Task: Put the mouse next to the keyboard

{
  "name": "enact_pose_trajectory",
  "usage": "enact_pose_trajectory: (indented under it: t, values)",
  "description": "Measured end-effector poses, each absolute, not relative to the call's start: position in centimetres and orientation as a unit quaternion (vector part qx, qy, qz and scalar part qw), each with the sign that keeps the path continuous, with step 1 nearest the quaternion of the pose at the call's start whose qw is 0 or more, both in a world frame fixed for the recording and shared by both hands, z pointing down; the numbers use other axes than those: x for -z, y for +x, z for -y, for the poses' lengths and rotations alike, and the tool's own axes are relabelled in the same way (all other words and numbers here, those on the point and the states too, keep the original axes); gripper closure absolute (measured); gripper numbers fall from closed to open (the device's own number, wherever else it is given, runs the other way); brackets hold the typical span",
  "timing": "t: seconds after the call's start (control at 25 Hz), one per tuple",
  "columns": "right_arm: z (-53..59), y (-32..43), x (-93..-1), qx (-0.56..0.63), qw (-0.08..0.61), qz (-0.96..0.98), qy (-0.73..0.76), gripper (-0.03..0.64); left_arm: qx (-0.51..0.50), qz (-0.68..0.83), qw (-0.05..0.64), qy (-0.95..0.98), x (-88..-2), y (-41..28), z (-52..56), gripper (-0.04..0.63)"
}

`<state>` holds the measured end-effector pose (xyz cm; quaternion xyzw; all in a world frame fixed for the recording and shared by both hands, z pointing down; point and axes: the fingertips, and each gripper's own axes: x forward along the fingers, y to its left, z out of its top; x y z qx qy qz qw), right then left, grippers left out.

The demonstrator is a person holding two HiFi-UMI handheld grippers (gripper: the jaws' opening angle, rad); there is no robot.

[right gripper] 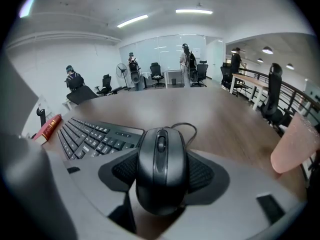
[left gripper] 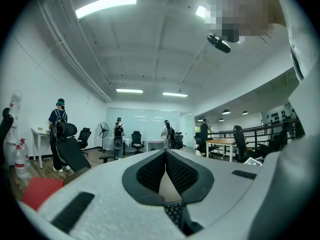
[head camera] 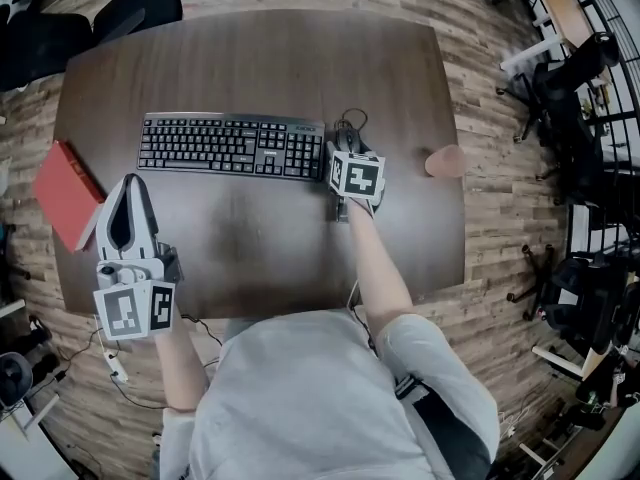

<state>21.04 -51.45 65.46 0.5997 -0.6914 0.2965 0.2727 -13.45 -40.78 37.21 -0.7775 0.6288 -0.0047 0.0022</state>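
Right gripper (right gripper: 162, 176): your jaws clamp the mouse (right gripper: 161, 154) by its sides. The mouse is at 3 o'clock of the keyboard (head camera: 232, 145), just beside its end. Left gripper (left gripper: 165, 156): your jaws meet at the tips with nothing between them, at 7 o'clock of the keyboard. A red book (head camera: 65, 193) lies at 9 o'clock of that gripper.

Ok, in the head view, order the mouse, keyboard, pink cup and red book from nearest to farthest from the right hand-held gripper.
1. mouse: held between the jaws of the right hand-held gripper.
2. keyboard: just to the left, its right end beside the gripper.
3. pink cup: off to the right.
4. red book: far left, beyond the keyboard.
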Motion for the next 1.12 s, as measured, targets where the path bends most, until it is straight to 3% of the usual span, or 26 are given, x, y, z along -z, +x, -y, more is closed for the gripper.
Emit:
enact_pose_trajectory:
  t: [0.52,1.12]
  values:
    - [51.3,20.5,-66.1,-0.257,0.317,0.698,0.589,0.37,0.001,-0.633,0.005,-0.774,-37.1,-13.8,40.4,0.586]
    - [50.5,20.4,-63.5,-0.25,0.28,0.714,0.591,0.371,-0.009,-0.627,0.014,-0.779,-36.1,-13.4,39.7,0.586]
